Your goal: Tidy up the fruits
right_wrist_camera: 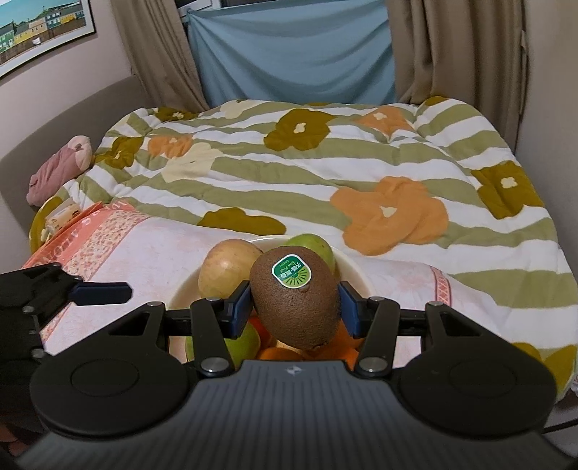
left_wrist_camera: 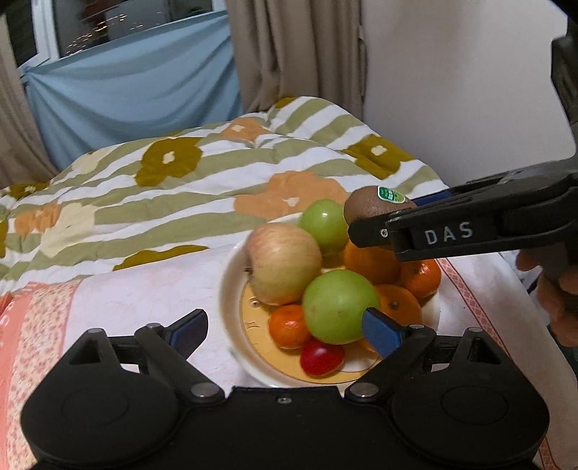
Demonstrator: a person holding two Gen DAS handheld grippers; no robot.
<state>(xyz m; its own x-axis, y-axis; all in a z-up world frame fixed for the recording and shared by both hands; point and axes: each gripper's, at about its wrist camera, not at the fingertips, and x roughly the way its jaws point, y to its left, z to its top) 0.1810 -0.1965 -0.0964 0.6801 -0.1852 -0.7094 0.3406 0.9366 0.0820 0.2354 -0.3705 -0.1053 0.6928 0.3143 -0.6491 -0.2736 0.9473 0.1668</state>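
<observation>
Surface: pale pink cloth with an orange patterned border, laid beside a flower-print quilt. Room: beige curtains, blue drape, framed picture on the wall. Plate: apples, oranges, one red fruit. Right gripper: clamped on kiwi, above plate. Left gripper: jaws spread, holding nothing, at plate's near rim.

We locate the plate on the cloth, in front of the quilt. In the plate, the large apple sits left, two round fruits centre and rear, citrus right. The kiwi sits between the right gripper pads, above the pile.
</observation>
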